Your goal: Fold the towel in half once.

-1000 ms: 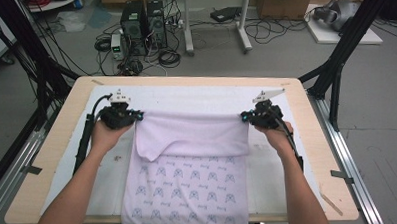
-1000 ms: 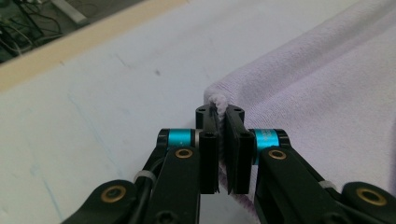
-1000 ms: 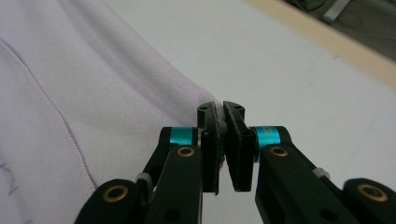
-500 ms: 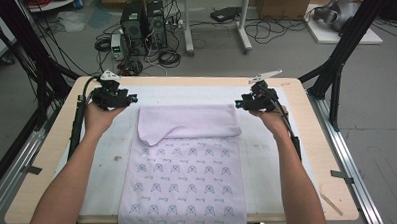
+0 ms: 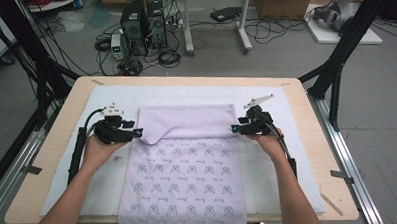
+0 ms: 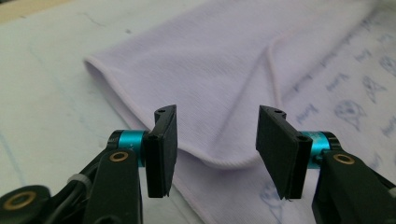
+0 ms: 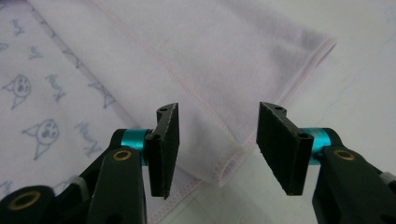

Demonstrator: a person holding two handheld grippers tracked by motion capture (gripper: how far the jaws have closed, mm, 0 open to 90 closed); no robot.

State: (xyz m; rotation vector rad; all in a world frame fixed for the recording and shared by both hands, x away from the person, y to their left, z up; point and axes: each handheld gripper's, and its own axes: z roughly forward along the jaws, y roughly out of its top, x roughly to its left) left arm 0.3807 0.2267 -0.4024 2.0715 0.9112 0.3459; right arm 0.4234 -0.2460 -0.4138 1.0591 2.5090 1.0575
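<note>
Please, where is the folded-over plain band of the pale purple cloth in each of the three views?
High view: folded band lies mid-table between both grippers.
Left gripper view: folded band spreads above the open jaws.
Right gripper view: folded band runs from top to the jaws.
Shared landmark: the cat print beside it.

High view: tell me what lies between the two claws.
The folded-over top band of the lilac cloth spans the stretch between the left claw and right claw, seen in the high view.

We see a wooden counter [image 5: 62,147] covered by a white mat [image 5: 297,138]. On the mat lies a lilac cloth [image 5: 189,177], its far end folded back over itself.
</note>
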